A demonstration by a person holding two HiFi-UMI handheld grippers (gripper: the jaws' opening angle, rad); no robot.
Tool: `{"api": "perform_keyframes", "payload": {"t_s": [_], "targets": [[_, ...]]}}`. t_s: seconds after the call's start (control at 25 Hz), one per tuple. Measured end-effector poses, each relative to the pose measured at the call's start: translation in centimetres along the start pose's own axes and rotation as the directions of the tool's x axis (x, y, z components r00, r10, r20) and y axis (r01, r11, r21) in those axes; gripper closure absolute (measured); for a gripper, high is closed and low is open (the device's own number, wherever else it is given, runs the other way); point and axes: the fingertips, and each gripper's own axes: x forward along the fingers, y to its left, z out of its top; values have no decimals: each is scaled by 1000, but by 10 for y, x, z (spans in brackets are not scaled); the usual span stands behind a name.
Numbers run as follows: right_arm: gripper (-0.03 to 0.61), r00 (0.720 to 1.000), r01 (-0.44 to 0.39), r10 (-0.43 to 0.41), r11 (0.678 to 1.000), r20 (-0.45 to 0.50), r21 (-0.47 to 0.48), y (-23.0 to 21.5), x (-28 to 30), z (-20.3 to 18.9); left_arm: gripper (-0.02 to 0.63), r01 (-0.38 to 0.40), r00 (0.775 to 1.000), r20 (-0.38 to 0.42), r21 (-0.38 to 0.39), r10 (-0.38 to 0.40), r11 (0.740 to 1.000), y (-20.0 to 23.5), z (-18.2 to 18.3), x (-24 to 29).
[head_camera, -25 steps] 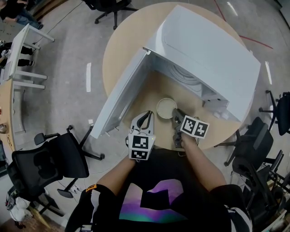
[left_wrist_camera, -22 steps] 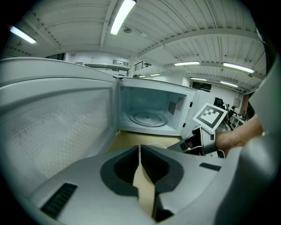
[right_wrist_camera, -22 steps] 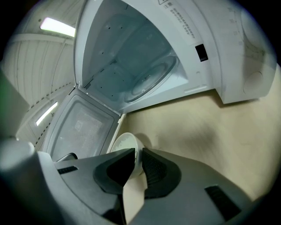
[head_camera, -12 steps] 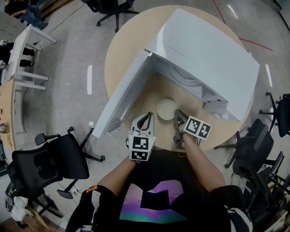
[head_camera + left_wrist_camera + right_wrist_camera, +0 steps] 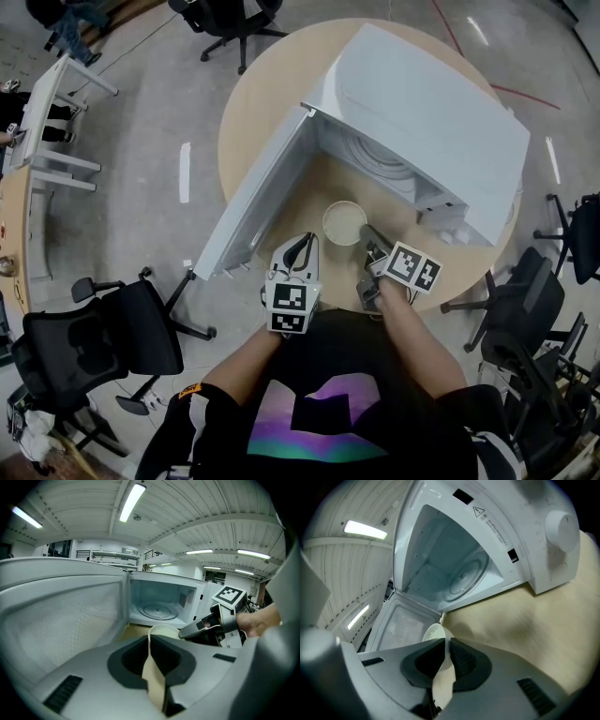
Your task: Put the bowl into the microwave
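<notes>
My right gripper (image 5: 444,645) is clamped on the bowl (image 5: 433,633). Its own view shows the pale wall running between the two dark pads, one jaw inside the rim and one outside. My left gripper (image 5: 151,640) holds nothing. Its jaws are nearly together, with only a slit of table showing through. From above it sits just beside the bowl on the door side, not touching it. The bowl is low over the table (image 5: 255,103), right in front of the open microwave (image 5: 427,103). I can't tell whether it is resting there or just lifted.

I judge this to be the carry step: the grip is made and the bowl is not yet inside. The next move calls for a lift high enough to clear the front lip of the cavity. Then comes a straight push forward onto the glass turntable (image 5: 461,576), holding the bowl level since I have it by one side of the rim only. The door (image 5: 251,202) is swung wide to my left, so the way in looks free. The left gripper should keep out of the path.

The table is round, of light wood. Around it I see a grey floor, black office chairs (image 5: 117,342) and a desk (image 5: 52,103) off to the left. Long ceiling lights (image 5: 133,498) run overhead.
</notes>
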Motion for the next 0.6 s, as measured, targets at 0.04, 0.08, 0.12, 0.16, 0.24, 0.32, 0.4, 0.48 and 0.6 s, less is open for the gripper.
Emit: {"api": "perform_keyframes", "payload": {"t_s": [0.04, 0.08, 0.12, 0.16, 0.24, 0.32, 0.4, 0.48, 0.6], "targets": [[531, 1000, -7, 7, 1000, 8, 2, 4, -3, 1, 566, 1, 1000, 5, -2, 0, 1000, 0, 1, -1], [531, 1000, -14, 14, 1000, 16, 5, 8, -5, 2, 568, 1, 1000, 10, -4, -1, 1000, -1, 1, -3], [531, 1000, -20, 19, 1000, 25, 8, 11, -8, 4, 568, 1, 1000, 14, -5, -1, 1000, -1, 2, -4], [531, 999, -25, 25, 1000, 33, 11, 15, -10, 5, 568, 0, 1000, 19, -6, 0, 1000, -1, 3, -6], [531, 998, -35, 35, 999, 48, 17, 21, -16, 7, 566, 0, 1000, 28, -10, 0, 1000, -2, 5, -9], [531, 997, -45, 44, 999, 63, 20, 27, -21, 10, 568, 0, 999, 38, -13, 1, 1000, -3, 8, -13], [531, 995, -55, 52, 998, 80, 25, 33, -25, 14, 568, -2, 999, 49, -11, 2, 1000, -3, 11, -15], [531, 993, -63, 59, 998, 97, 30, 37, -29, 17, 568, -3, 998, 60, -6, 3, 1000, -4, 15, -18], [531, 990, -70, 66, 997, 122, 32, 41, -35, 23, 568, 0, 997, 73, 4, 0, 1000, -6, 20, -20]]}}
